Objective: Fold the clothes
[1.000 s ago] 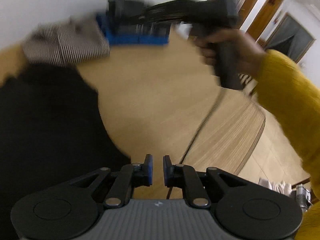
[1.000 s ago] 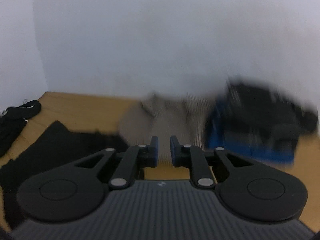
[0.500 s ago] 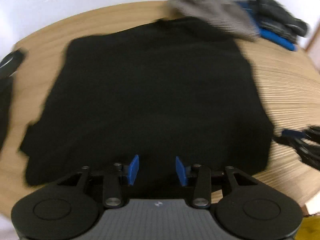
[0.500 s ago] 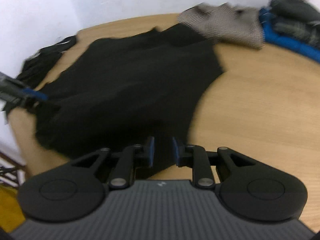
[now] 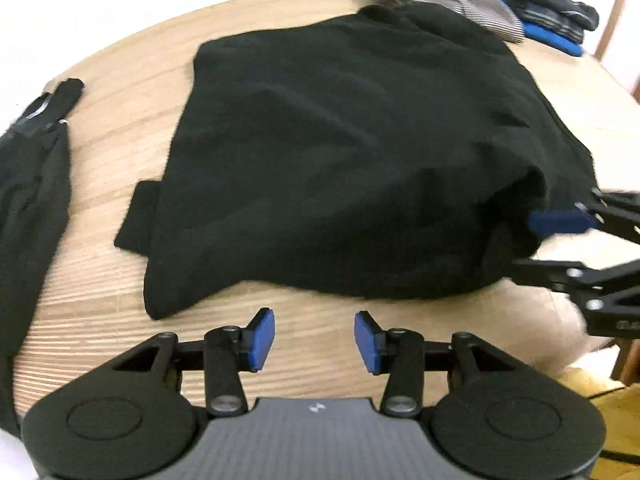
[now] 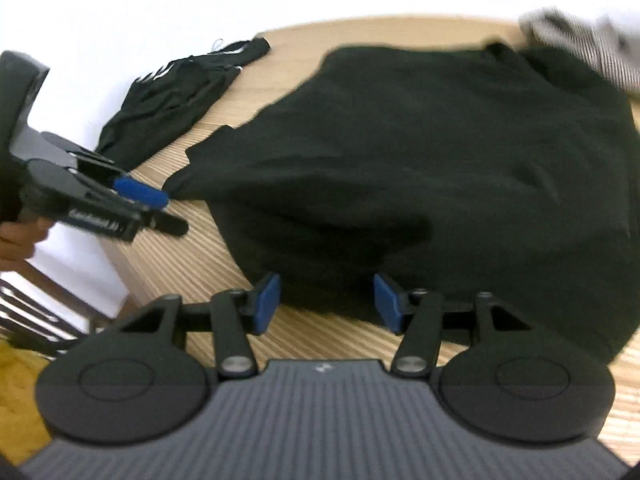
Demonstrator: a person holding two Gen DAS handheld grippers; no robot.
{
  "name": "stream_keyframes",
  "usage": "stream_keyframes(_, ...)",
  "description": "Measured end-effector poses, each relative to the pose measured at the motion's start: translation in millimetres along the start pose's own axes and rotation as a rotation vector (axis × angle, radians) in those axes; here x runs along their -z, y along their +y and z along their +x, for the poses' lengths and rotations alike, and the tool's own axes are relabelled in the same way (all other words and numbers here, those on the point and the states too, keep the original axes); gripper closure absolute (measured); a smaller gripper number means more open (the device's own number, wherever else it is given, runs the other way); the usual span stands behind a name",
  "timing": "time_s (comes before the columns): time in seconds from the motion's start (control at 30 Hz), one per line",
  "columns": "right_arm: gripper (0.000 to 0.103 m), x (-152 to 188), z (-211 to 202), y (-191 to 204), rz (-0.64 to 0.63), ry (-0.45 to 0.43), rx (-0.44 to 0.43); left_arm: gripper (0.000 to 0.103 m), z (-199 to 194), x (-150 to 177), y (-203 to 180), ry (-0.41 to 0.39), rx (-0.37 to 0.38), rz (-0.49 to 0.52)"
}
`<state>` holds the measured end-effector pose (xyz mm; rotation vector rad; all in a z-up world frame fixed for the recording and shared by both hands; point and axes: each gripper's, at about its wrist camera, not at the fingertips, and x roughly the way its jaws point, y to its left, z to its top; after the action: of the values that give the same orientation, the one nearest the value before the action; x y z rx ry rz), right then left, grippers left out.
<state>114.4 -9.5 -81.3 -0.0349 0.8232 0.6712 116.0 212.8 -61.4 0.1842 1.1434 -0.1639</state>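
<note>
A black garment (image 5: 352, 152) lies spread on the round wooden table (image 5: 120, 92); it also fills the right wrist view (image 6: 440, 168). My left gripper (image 5: 316, 340) is open, just short of the garment's near edge, over bare wood. My right gripper (image 6: 326, 304) is open, its jaws astride the garment's near hem. In the left wrist view the right gripper (image 5: 560, 240) shows at the garment's right edge. In the right wrist view the left gripper (image 6: 160, 212) shows at the garment's left corner.
A second black garment (image 5: 28, 184) lies at the table's left, also in the right wrist view (image 6: 172, 96). A striped grey garment (image 5: 452, 4) and a blue and black stack (image 5: 548, 20) sit at the far side. A white wall stands behind.
Both grippers swung down from facing the far pile toward the black garment's near edge. Both went from nearly shut to open, and the right one reached the hem.
</note>
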Motion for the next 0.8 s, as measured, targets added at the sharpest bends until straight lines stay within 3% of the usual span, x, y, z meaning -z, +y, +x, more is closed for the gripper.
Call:
stream_keyframes(0.17, 0.049, 3.1, 12.0, 60.9, -0.160, -0.010, 0.023, 0.056, -2.3, 17.1, 22.3, 0.002, 0.006, 0.019)
stream_keyframes(0.23, 0.049, 2.2, 26.1, 70.5, -0.188, 0.012, 0.026, 0.056, -4.4, 18.8, 30.1, -0.006, 0.020, 0.014)
stream_keyframes(0.33, 0.049, 2.2, 50.5, 79.5, -0.221, 0.081, 0.102, 0.055, -7.5, 19.9, 34.3, -0.020, 0.026, 0.016)
stream_keyframes(0.43, 0.049, 4.3, 55.8, 82.2, -0.218, 0.061, 0.132, 0.055, -7.5, 20.6, 40.1, -0.032, 0.031, 0.007)
stream_keyframes(0.47, 0.062, 4.4, 55.1, 80.4, -0.185, 0.056, 0.127, 0.055, -7.3, 20.6, 41.6, -0.033, 0.032, 0.000)
stream_keyframes(0.5, 0.088, 4.2, 53.4, 78.9, -0.162, 0.053, 0.135, 0.054, -7.5, 20.9, 43.8, -0.035, 0.034, -0.007)
stream_keyframes(0.53, 0.094, 3.2, 50.5, 75.6, -0.136, 0.051, 0.143, 0.054, -8.4, 21.5, 46.7, -0.037, 0.036, -0.014)
stream_keyframes(0.67, 0.094, 0.7, 9.3, 58.3, 0.009, -0.018, 0.078, 0.054, -12.6, 21.5, 54.5, -0.056, 0.024, -0.031)
stream_keyframes(0.8, 0.094, 13.1, -48.9, 53.6, -0.026, -0.059, 0.093, 0.053, -9.0, 23.7, 58.9, -0.047, 0.013, -0.037)
